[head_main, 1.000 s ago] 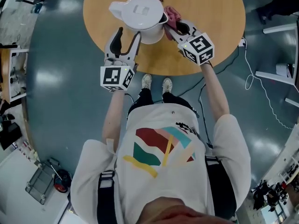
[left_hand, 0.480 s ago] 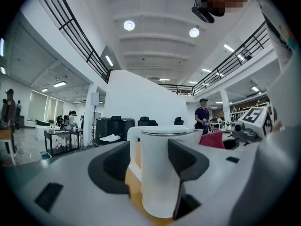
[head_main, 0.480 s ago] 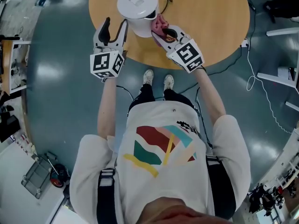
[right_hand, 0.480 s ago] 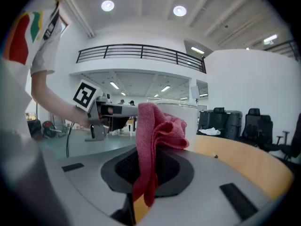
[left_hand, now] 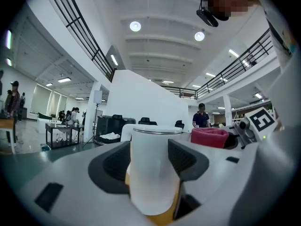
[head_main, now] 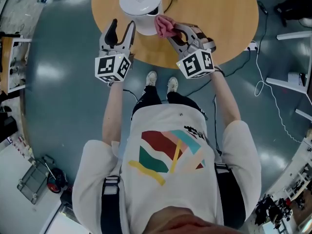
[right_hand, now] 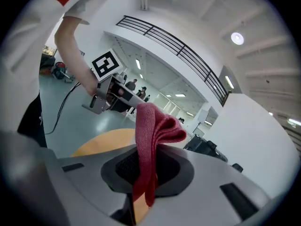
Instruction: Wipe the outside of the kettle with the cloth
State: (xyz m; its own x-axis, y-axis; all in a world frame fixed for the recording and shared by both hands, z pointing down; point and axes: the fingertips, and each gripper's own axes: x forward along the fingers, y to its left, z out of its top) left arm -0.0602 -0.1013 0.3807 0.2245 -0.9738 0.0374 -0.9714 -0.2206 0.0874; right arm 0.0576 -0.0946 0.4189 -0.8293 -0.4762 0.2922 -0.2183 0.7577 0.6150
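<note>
While right gripper (head_main: 173, 31) fingers clamp the red knitted cloth (head_main: 165, 26), the white plastic kettle (head_main: 140, 4) sits at ten o'clock; left gripper (head_main: 121, 28) fingers gape.

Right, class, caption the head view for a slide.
Right gripper holds a pink cloth beside the white kettle on a round table; left gripper open.
</note>
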